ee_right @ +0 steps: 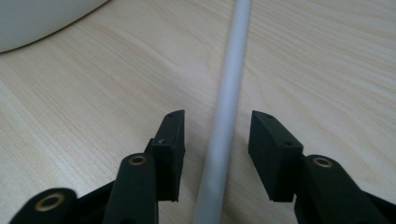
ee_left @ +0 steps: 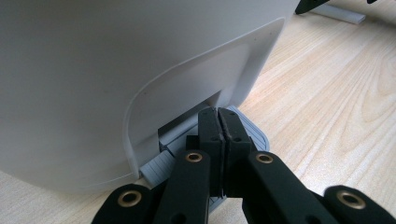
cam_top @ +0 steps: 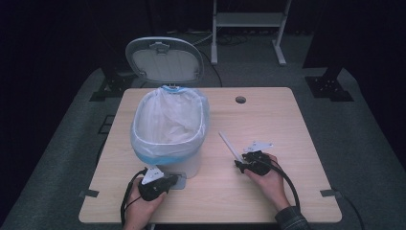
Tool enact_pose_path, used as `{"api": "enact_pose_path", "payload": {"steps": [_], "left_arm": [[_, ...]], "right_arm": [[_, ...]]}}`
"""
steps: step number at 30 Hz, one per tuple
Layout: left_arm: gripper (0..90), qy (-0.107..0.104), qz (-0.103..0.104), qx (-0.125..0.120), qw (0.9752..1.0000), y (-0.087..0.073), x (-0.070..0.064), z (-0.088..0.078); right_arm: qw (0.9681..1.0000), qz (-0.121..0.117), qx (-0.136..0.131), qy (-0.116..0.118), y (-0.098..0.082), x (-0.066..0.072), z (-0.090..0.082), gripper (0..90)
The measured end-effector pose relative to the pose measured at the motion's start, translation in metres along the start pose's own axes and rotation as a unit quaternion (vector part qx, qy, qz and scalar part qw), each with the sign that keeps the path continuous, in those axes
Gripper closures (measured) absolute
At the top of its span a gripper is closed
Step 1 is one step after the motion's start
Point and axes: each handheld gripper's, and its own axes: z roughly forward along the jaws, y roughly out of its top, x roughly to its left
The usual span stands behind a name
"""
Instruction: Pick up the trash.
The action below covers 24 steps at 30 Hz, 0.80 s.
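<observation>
The table [cam_top: 268, 120] has a pale wood-grain top with rounded corners and a small round hole [cam_top: 240, 99] near its far edge. It stands on grey carpet [cam_top: 368, 158] in a dark room; behind it are the feet of a white metal stand [cam_top: 249, 28] and black bases at either side.

The bin [cam_top: 168, 129], white and lined with a thin plastic bag [cam_top: 167, 117] folded over its rim, sits on the left half of the table with its lid [cam_top: 164, 60] tipped up behind it. At the bin's near foot is a grey pedal [ee_left: 254, 130]. The left gripper [ee_left: 218, 122] has its jaws pressed together, tips resting on that pedal against the bin's base.

To the right of the bin, well apart from it, a white rod [ee_right: 226, 107] lies flat on the wood, running slantwise toward the bin's side. The right gripper [ee_right: 215, 140] sits at the rod's near end with its jaws apart, one on each side of the rod, neither pad touching it. A hand [cam_top: 268, 184] holds that gripper, its cable [cam_top: 287, 184] trailing back toward the table's near edge.
</observation>
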Motion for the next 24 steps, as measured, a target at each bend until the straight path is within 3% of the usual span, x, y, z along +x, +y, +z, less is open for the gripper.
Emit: {"api": "enact_pose_path", "payload": {"steps": [24], "left_arm": [[89.0, 0.001, 0.0, -0.001, 1.0, 0.0, -0.0002, 0.0001]], "right_arm": [[0.9999, 0.013, 0.001, 0.0, -0.0061, -0.001, -0.0073, 74.5]]}}
